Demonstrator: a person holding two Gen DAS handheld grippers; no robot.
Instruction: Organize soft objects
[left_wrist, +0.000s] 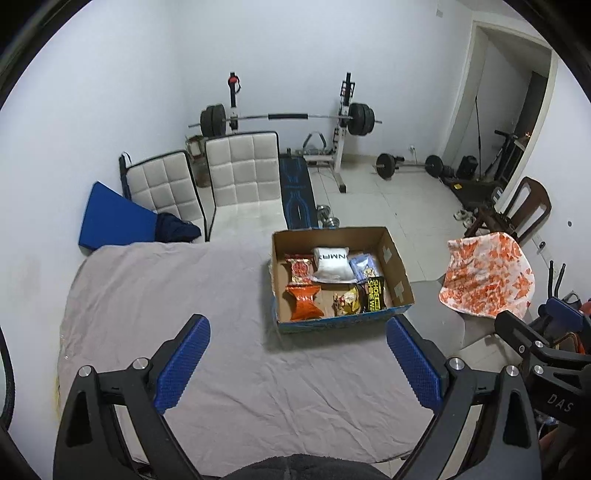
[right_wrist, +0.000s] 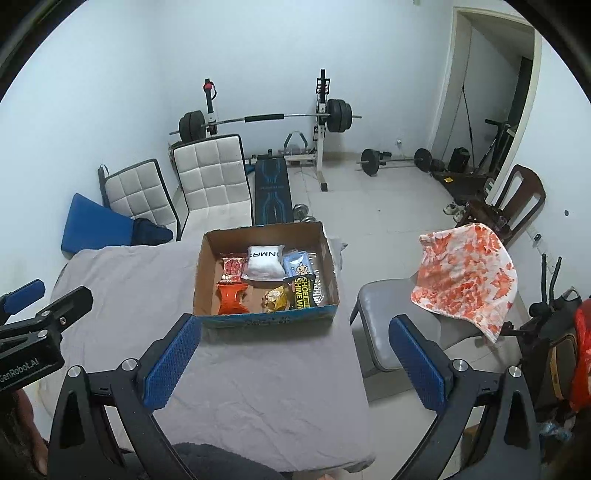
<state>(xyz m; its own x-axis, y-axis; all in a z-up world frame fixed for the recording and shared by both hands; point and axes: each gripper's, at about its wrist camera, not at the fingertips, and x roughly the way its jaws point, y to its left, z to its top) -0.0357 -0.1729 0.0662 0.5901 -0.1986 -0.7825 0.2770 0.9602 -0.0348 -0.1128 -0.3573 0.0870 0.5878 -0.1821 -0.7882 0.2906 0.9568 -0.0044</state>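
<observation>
An open cardboard box (left_wrist: 400, 273) (right_wrist: 201, 273) stands on a table under a grey cloth (left_wrist: 166, 295) (right_wrist: 122, 277). Inside lie soft packets: a white pouch (left_wrist: 331, 264) (right_wrist: 264, 263), an orange packet (left_wrist: 303, 303) (right_wrist: 231, 298), a red packet (left_wrist: 299, 270) (right_wrist: 232, 267), a yellow packet (left_wrist: 347, 301) (right_wrist: 275, 299), a black "Shoe Shine" packet (left_wrist: 375, 293) (right_wrist: 303, 291) and a blue packet (left_wrist: 364, 265) (right_wrist: 297, 264). My left gripper (left_wrist: 299, 363) is open and empty, well short of the box. My right gripper (right_wrist: 291, 363) is open and empty, also short of it.
An orange-and-white cloth (left_wrist: 487, 278) (right_wrist: 465, 280) drapes over a grey chair (right_wrist: 384, 314) right of the table. Two white padded chairs (left_wrist: 240, 177) (right_wrist: 210, 177), a blue pad (left_wrist: 114, 221), a weight bench with barbell (left_wrist: 288, 118) and a wooden chair (right_wrist: 517, 199) stand behind.
</observation>
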